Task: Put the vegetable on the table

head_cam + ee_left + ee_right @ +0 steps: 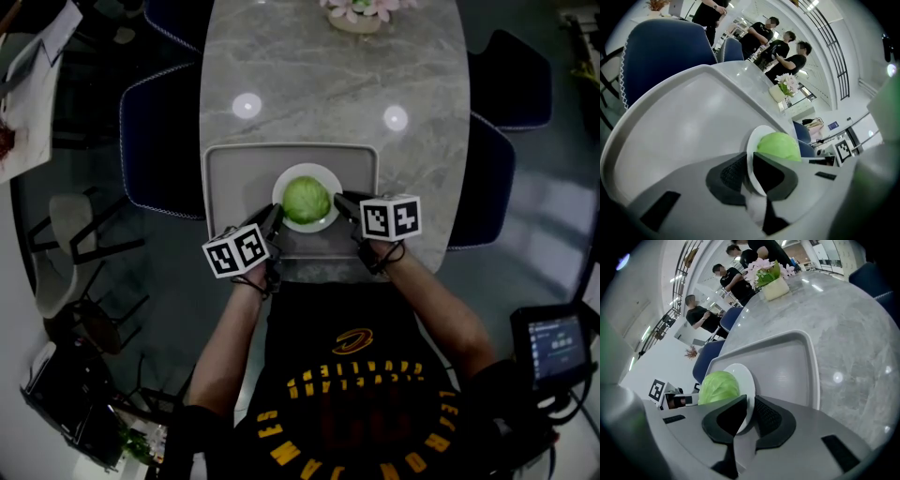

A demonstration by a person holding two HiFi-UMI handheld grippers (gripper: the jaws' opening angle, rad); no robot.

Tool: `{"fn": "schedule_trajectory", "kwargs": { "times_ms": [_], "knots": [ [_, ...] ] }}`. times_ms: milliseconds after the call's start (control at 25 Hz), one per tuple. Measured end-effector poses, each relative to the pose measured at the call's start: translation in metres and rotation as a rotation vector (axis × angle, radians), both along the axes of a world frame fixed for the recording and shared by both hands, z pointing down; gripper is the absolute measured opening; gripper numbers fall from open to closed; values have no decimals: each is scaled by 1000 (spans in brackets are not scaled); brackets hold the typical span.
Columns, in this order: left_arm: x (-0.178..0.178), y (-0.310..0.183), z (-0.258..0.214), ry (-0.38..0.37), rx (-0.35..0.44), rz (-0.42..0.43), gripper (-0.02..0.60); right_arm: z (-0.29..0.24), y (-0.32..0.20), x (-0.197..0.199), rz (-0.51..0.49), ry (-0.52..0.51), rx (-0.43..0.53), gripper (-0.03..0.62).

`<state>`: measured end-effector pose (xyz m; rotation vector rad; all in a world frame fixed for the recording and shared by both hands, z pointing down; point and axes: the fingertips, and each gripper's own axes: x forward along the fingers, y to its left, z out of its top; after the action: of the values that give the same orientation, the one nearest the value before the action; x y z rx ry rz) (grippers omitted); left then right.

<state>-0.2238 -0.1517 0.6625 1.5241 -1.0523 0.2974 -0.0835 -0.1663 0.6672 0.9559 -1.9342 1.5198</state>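
A round green cabbage lies on a small white plate, which stands near the front of a grey tray on the marble table. My left gripper grips the plate's left rim. In the left gripper view its jaws pinch the plate edge, the cabbage just beyond. My right gripper holds the right rim. In the right gripper view the plate edge sits between that gripper's pads, beside the cabbage.
A flower pot stands at the table's far end. Dark blue chairs flank the table on the left and right. A small screen is at the lower right. Several people stand in the background of both gripper views.
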Motion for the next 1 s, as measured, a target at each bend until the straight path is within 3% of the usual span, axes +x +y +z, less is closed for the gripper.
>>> {"fn": "schedule_trajectory", "kwargs": {
  "times_ms": [400, 1000],
  "knots": [
    [2, 3, -6, 12, -36, -10, 38, -1, 14, 6, 108, -107, -72, 44],
    [28, 27, -37, 82, -38, 27, 37, -40, 41, 33, 239, -158, -16, 40]
  ]
}}
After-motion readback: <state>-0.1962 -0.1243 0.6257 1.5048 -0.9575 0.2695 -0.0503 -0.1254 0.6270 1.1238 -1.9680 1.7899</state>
